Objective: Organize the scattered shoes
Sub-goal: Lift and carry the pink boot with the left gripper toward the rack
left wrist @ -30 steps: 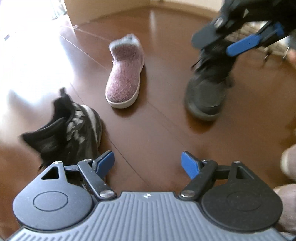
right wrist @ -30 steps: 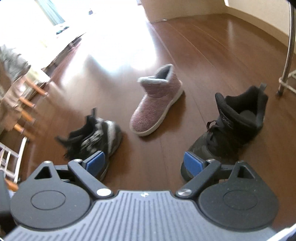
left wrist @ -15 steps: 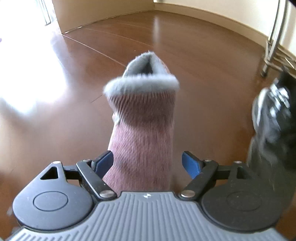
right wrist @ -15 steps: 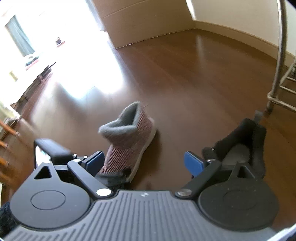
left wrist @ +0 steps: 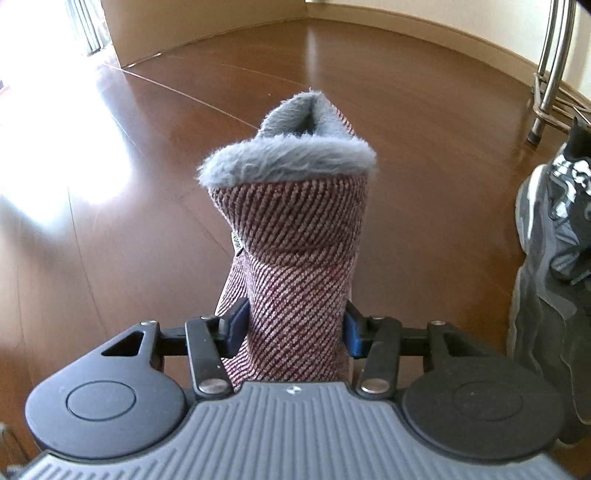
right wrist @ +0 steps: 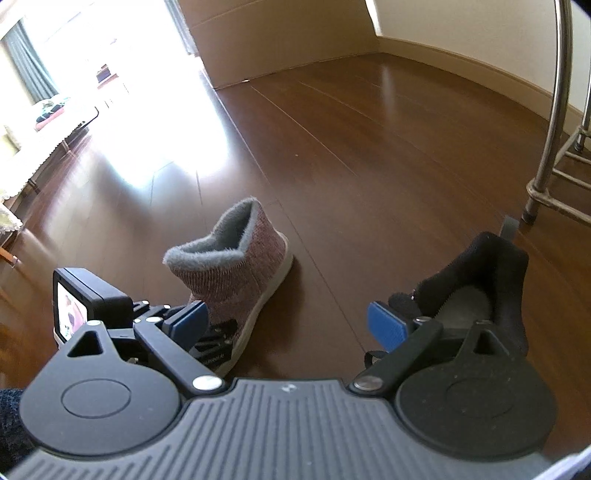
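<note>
A pink knit boot with a grey fleece cuff stands on the wooden floor. My left gripper is shut on the boot's front part, blue pads pressing both sides. The boot also shows in the right wrist view, with the left gripper's camera body beside it. My right gripper is open and empty, just above the floor between the boot and a black high-top sneaker. A grey and black sneaker is at the right edge of the left wrist view.
A metal rack's legs stand at the right near the wall. Strong sunlight glares on the floor at the left. A bed or bench is far left.
My left gripper moved up to the pink boot and closed on its front. My right gripper moved forward and lower, and stays open beside the black sneaker.
</note>
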The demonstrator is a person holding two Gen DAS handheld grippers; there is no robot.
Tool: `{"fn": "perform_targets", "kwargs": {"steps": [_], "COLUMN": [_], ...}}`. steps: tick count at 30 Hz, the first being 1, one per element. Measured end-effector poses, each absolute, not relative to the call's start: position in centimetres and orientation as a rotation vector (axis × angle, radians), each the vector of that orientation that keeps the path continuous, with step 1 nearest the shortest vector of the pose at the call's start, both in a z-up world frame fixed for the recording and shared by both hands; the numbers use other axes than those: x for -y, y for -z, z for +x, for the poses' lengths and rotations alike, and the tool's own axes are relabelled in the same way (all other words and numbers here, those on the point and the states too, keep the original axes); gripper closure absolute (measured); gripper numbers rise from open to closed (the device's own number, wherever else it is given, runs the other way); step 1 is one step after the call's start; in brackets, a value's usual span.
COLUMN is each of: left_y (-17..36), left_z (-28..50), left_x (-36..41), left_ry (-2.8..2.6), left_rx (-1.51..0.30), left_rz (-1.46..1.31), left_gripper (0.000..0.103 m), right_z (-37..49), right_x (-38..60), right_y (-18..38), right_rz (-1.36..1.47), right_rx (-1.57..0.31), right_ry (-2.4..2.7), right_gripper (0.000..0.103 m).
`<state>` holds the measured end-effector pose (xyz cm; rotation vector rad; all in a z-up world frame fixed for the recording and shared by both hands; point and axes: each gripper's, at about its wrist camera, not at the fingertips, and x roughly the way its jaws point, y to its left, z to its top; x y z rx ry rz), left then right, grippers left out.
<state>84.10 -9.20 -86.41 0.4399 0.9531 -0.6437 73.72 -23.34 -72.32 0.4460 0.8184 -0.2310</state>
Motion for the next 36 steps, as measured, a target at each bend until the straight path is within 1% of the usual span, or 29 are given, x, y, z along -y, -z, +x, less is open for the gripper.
{"fn": "perform_targets", "kwargs": {"steps": [8, 14, 20, 26, 28, 31, 32, 33, 36], "left_y": [84.2, 80.5, 77.5, 77.5, 78.7, 80.4, 80.6, 80.7, 80.9], "left_z": [79.1, 71.6, 61.7, 50.5, 46.8, 42.2, 41.6, 40.1, 36.1], "left_x": [7.1, 5.2, 1.8, -1.5, -2.5, -4.4, -4.7, -5.2, -6.3], "left_ry": [0.589, 0.480, 0.315, 0.205, 0.217, 0.232, 0.237, 0.261, 0.328], "left_rx": [-1.013, -1.064, -1.161, -1.288, -1.354, -1.455, -1.463, -1.454, -1.394], "left_rz": [0.394, 0.390, 0.355, 0.381, 0.426, 0.419, 0.414, 0.400, 0.426], "left_gripper": [0.051, 0.052, 0.053, 0.051, 0.050, 0.049, 0.049, 0.047, 0.047], "right_z": [71.9, 67.0, 59.4, 51.9, 50.2, 48.2, 47.5, 46.8, 45.3], "right_x": [23.9, 23.5, 23.1, 21.6, 20.4, 18.2, 17.4, 16.5, 13.5], "right_y": [70.6, 68.2, 66.1, 65.9, 66.3, 66.6, 66.7, 67.0, 68.9], "right_rz": [0.465, 0.463, 0.494, 0.532, 0.527, 0.445, 0.417, 0.378, 0.326], "right_rx": [-0.798, -0.821, -0.845, -0.929, -0.972, -1.005, -1.009, -1.015, -1.058], "right_ry": [0.171, 0.054, -0.067, -0.173, -0.216, -0.297, -0.318, -0.348, -0.422], "right_gripper": [0.011, 0.011, 0.011, 0.010, 0.010, 0.009, 0.009, 0.007, 0.006]}}
